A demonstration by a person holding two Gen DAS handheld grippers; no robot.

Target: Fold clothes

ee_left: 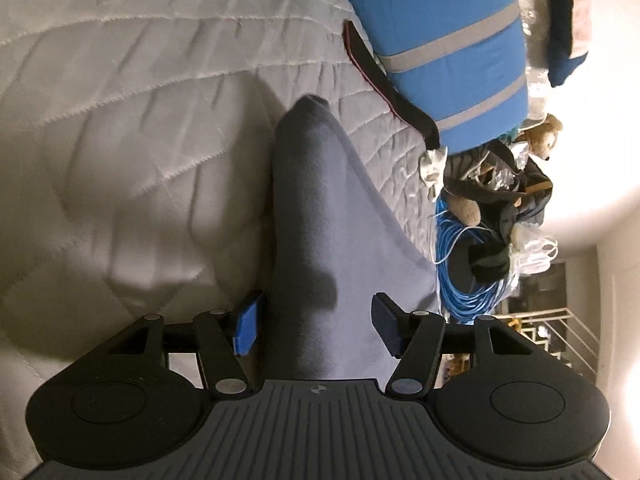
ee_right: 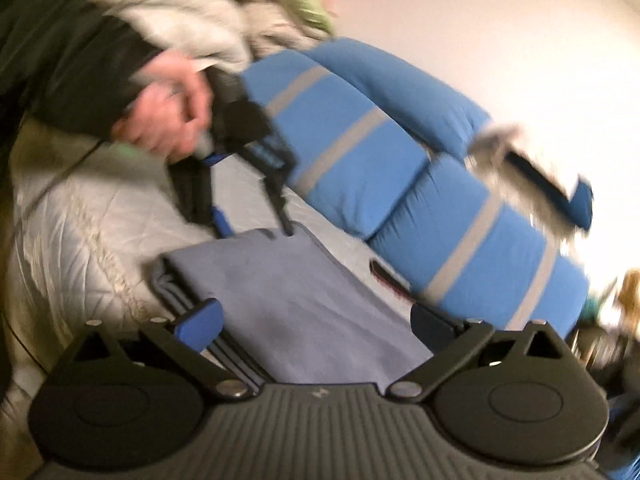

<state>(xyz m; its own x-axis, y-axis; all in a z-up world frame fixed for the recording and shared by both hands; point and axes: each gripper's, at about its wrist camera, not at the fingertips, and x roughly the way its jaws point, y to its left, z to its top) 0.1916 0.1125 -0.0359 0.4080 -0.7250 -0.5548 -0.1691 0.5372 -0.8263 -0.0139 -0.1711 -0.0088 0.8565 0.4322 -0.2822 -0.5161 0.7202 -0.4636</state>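
Left wrist view: left gripper (ee_left: 314, 326) fills the lower frame, jaws parted, blue pads on either side of a grey-blue garment (ee_left: 320, 216). The cloth passes between the pads; the left pad sits at the cloth's edge, the right pad stands clear of it, so no grip. Garment runs as a raised fold from lower centre up to mid-frame, lying on a white quilted bed cover (ee_left: 132, 92). Upper right: blue cushion with grey stripes (ee_left: 448, 40), a dark strap (ee_left: 384, 80) along its edge. Right of centre: coil of blue cable (ee_left: 464, 276), a teddy bear (ee_left: 540, 136), dark clutter.

Right wrist view (motion-blurred): right gripper (ee_right: 316, 322) in the lower frame, jaws spread wide and released, nothing pinched. The garment lies folded, flat on the bed cover at centre, layered edges at its left side. Upper left: a hand (ee_right: 168, 116) holds the left gripper, whose fingertips reach the garment's far edge. The cushion spans centre to right. A heap of clothes (ee_right: 208, 12) occupies the top left.
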